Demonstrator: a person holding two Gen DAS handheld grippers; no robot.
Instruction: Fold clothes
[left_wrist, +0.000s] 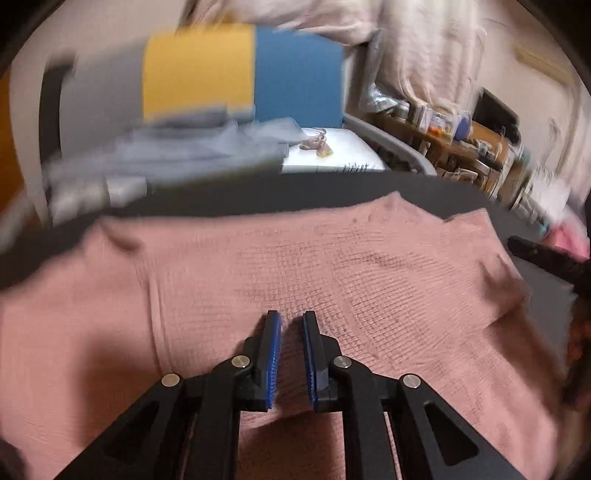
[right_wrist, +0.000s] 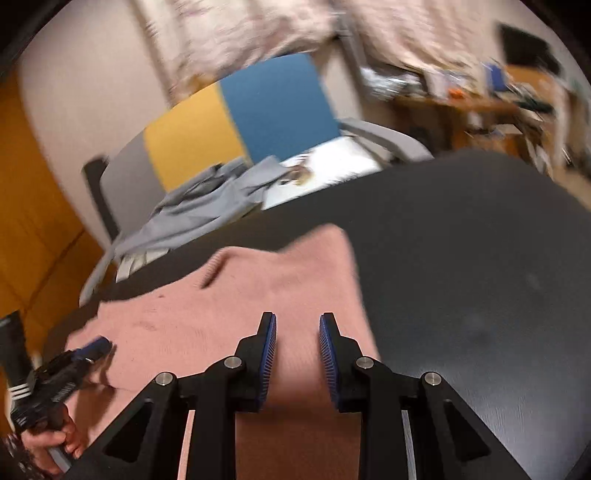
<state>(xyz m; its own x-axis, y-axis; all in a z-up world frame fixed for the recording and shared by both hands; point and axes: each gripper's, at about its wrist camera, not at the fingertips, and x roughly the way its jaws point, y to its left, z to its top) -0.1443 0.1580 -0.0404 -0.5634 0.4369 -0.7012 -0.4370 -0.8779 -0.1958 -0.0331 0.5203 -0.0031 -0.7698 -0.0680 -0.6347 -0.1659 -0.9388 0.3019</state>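
Pink knit (left_wrist: 295, 266) flat on the desk (right_wrist: 461, 240), long axis left to right; left tool (left_wrist: 291, 354) narrowly parted over its middle; right tool (right_wrist: 297, 358) open, empty, above its right edge

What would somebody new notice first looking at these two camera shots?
A pink knitted garment spread across a dark table fills the foreground, with the left gripper and right gripper both open just above it. Behind the table, a yellow and blue panel stands out, with a rumpled grey garment heaped in front of it.
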